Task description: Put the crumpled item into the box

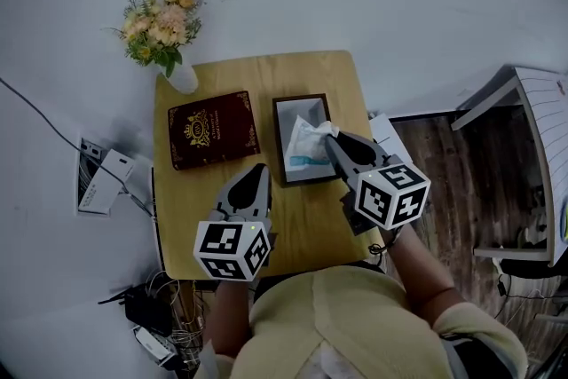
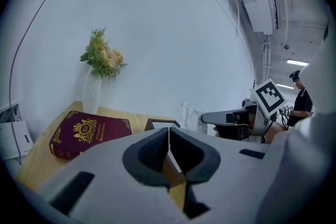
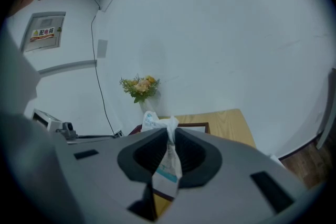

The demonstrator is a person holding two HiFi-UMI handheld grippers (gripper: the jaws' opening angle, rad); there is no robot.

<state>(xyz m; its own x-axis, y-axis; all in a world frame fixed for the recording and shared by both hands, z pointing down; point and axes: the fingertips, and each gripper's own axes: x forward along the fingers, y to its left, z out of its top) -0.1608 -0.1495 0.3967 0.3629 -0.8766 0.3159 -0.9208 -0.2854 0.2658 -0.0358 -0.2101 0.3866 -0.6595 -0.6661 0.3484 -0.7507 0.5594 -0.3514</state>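
slippage is the first worry: your right gripper (image 3: 170,135) is pinched on only a thin twisted neck of the crumpled item (image 3: 167,162), a white wrapper with a teal band, and most of it dangles below the jaws. from the head view it hangs over the open box (image 1: 278,142), toward the right wall, but you cannot tell how high it sits above the floor of the box. if it is released from too high, such a light thing would probably drift or bounce, catch on the right rim and tip out onto the table (image 1: 306,231).

clinging is the second risk. a soft wrapper can stick to one pad as the jaws part, and pulling back at once would drag it out again.

nudging the box is the third. it looks shallow and light, and your right jaws reach in across its near right corner, so a downward push could shove it toward the book (image 1: 213,129) or tilt it.

your left gripper (image 2: 168,136) has its jaws pressed together on nothing and hovers just beside the box's near left corner. a careless swing from there could knock the box too.
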